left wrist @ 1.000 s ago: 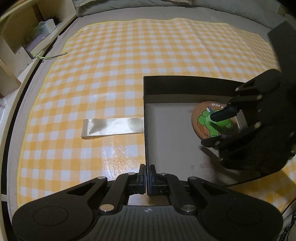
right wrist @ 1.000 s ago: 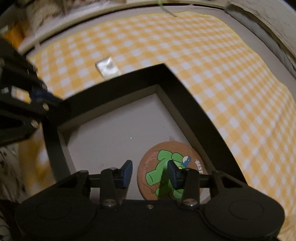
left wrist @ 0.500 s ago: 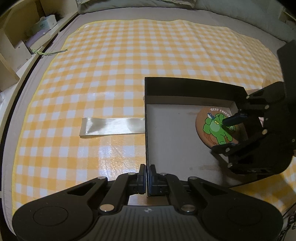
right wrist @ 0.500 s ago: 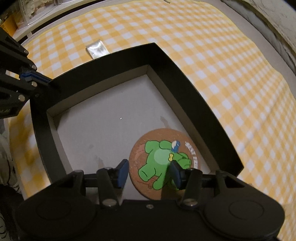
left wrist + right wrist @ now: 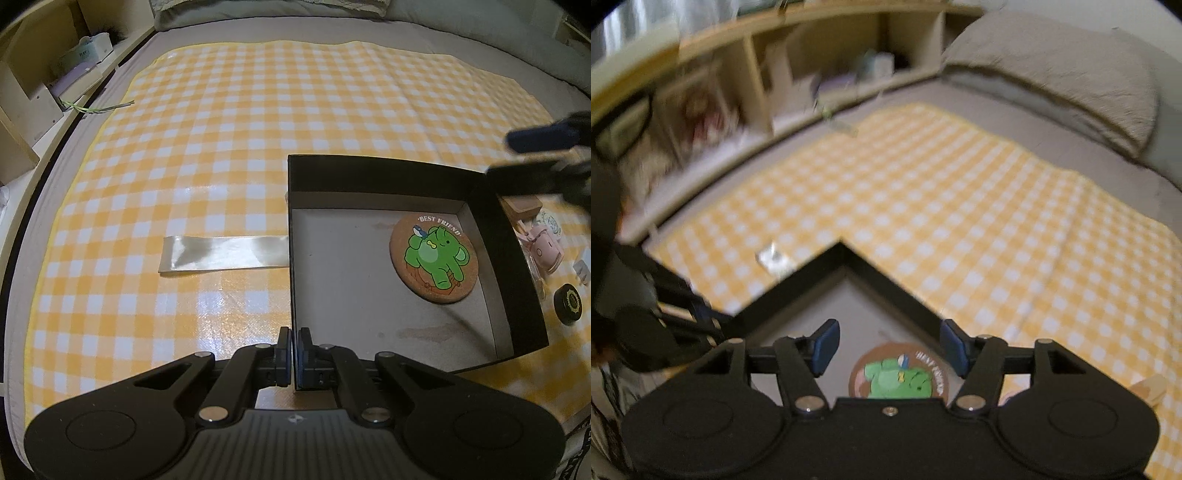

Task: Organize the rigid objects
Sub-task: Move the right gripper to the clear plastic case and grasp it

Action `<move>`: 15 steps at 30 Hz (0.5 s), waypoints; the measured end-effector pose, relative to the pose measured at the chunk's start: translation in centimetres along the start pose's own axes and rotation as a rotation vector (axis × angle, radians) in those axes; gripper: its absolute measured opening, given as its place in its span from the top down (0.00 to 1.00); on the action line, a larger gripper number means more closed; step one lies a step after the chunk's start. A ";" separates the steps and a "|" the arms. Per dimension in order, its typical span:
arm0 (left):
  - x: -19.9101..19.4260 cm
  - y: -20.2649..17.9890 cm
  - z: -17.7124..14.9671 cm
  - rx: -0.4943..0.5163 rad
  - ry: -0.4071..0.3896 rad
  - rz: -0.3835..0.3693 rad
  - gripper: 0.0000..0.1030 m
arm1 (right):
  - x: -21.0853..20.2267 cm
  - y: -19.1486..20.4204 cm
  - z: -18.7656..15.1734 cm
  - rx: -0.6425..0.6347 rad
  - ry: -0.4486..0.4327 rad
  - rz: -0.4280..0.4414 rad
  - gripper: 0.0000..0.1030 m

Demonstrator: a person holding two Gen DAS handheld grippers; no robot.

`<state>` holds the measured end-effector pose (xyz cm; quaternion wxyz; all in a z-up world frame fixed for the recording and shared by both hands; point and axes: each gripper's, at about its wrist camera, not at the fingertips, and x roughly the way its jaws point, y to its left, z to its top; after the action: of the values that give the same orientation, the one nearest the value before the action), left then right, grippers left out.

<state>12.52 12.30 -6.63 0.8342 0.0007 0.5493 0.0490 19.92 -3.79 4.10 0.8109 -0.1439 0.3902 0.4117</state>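
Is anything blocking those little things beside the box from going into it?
Only the black box's own right wall stands between it and the pink case and black disc. Inside, just the elephant coaster lies near that wall.

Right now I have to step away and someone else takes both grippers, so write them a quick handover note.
Left gripper: shut on the near left wall of the black box.
Right gripper: open, empty, raised above the box.
Done: the elephant coaster lies flat inside the box, near its far right corner.
Left: small items sit on the checked cloth right of the box: a pink case, a black round tin, a white plug and others partly hidden. Box them next, probably.
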 end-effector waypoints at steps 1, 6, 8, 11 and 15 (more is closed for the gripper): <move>0.0 0.1 0.0 0.000 0.000 0.000 0.97 | -0.7 -0.2 0.0 0.015 -0.021 0.000 0.30; -0.2 0.3 -0.3 -0.007 -0.004 -0.001 0.96 | -4.0 -1.2 -0.6 0.087 -0.118 -0.024 0.08; -0.3 0.3 -0.3 -0.011 -0.004 0.000 0.96 | -5.1 -1.9 -1.1 0.130 -0.153 -0.041 0.00; -0.4 0.3 -0.5 -0.008 -0.007 0.002 0.96 | -6.5 -3.1 -2.1 0.204 -0.184 -0.078 0.00; -0.5 0.0 -0.3 -0.006 -0.009 0.009 0.96 | -7.3 -5.0 -3.8 0.337 -0.182 -0.115 0.00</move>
<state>12.03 12.27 -6.27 0.8366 0.0009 0.5452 0.0545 19.21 -13.04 6.63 0.8777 0.0098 0.3697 0.3049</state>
